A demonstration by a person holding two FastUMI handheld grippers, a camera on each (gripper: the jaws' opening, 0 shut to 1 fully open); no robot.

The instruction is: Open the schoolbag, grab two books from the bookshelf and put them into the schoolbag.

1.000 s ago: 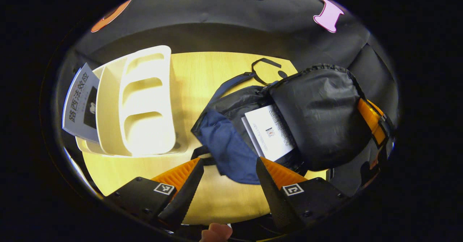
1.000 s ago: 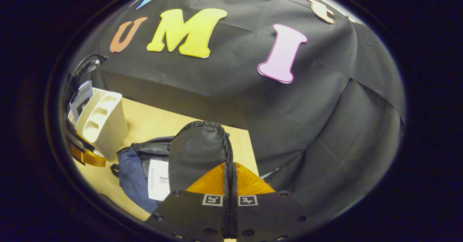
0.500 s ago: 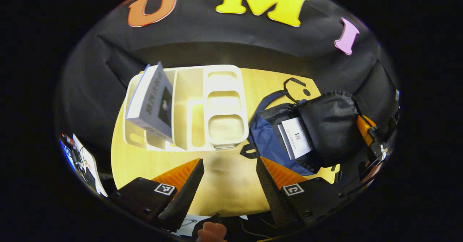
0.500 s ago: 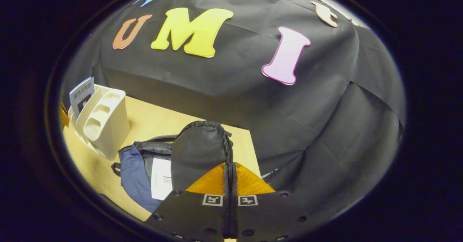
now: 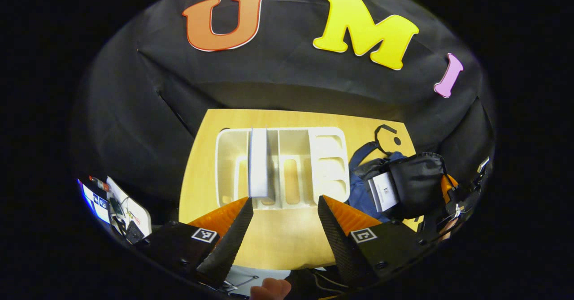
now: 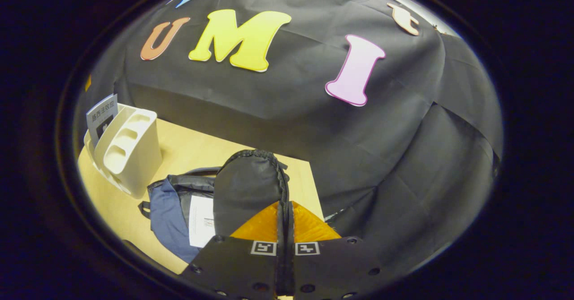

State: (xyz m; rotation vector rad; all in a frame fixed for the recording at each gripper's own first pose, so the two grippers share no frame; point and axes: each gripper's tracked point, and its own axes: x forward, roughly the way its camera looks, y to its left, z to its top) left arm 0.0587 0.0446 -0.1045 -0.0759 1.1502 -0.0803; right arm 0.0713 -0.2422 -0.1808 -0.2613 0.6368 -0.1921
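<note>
Table [image 5: 278, 241] under me looks like smooth pale wood, bookshelf [image 5: 327, 156] is matt cream plastic, and the schoolbag [image 6: 246, 188] flap I'm pinching is slightly shiny, crinkly dark cloth.

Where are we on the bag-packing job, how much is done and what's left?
Done: the dark blue and black schoolbag lies open with one white book inside. In hand: the right tool pinches the bag's black flap, holding it up; the left tool is open, facing the cream plastic bookshelf. Left: grab the second grey-white book standing in the shelf and put it in the bag.
</note>
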